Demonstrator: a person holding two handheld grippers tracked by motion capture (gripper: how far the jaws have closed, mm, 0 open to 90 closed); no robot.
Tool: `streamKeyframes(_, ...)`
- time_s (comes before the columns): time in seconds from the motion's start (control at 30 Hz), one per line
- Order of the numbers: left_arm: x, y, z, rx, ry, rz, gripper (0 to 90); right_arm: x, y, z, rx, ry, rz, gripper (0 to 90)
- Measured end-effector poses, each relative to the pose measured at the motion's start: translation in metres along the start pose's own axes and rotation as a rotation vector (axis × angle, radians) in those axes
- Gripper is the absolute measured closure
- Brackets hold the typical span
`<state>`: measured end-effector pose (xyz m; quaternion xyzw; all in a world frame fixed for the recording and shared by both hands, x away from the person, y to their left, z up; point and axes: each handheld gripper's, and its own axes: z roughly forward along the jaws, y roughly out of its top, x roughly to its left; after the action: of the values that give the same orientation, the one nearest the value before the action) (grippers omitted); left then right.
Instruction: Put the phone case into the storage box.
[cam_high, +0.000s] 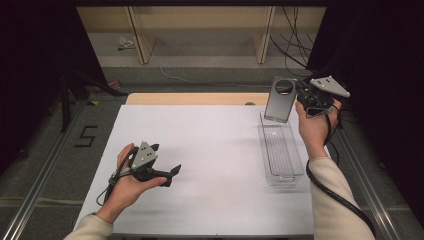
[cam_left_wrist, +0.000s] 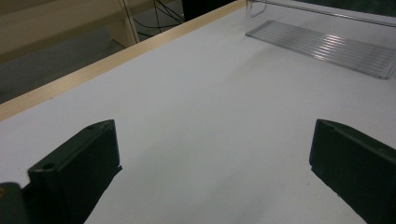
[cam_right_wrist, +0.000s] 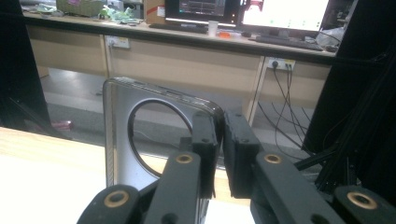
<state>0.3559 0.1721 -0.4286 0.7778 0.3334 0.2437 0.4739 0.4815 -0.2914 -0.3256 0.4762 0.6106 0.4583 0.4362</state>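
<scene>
A flat grey phone case (cam_high: 279, 100) with a round camera hole hangs upright above the far end of a clear plastic tray (cam_high: 295, 172). My right gripper (cam_high: 303, 98) is shut on the case's right edge, held up in a hand at the table's far right. In the right gripper view the two black jaws pinch the edge of the phone case (cam_right_wrist: 120, 130) between them. My left gripper (cam_high: 171, 175) rests low over the white table near the front left, pointing right. Its jaws stand wide apart, with nothing between its fingers (cam_left_wrist: 79, 168).
The white table top (cam_high: 210, 165) has a wooden strip (cam_high: 195, 98) along its far edge. The clear tray (cam_left_wrist: 327, 46) lies lengthwise at the right. Beyond the table are wooden shelf legs, cables on the floor and dark curtains at both sides.
</scene>
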Motion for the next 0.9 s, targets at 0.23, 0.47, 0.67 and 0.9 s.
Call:
streamKeyframes(0.23,0.0000,0.0005,-0.0002,-0.004,0.001,-0.001,1.2,0.0003,-0.0016,0.0029,0.009,-0.004,-0.004,84.1)
streamKeyframes(0.47,0.0010,0.0006,-0.0007,-0.005,0.004,0.000,1.2,-0.0005,-0.0032,0.0066,0.022,-0.008,-0.001,84.1)
streamKeyframes(0.67,0.0001,0.0009,-0.0005,-0.005,0.003,-0.001,1.2,-0.0020,-0.0021,0.0068,0.021,-0.011,-0.005,84.0)
streamKeyframes(0.9,0.0001,0.0005,-0.0001,-0.004,0.001,-0.002,1.1,-0.0026,-0.0040,0.0094,0.029,-0.012,-0.008,84.1)
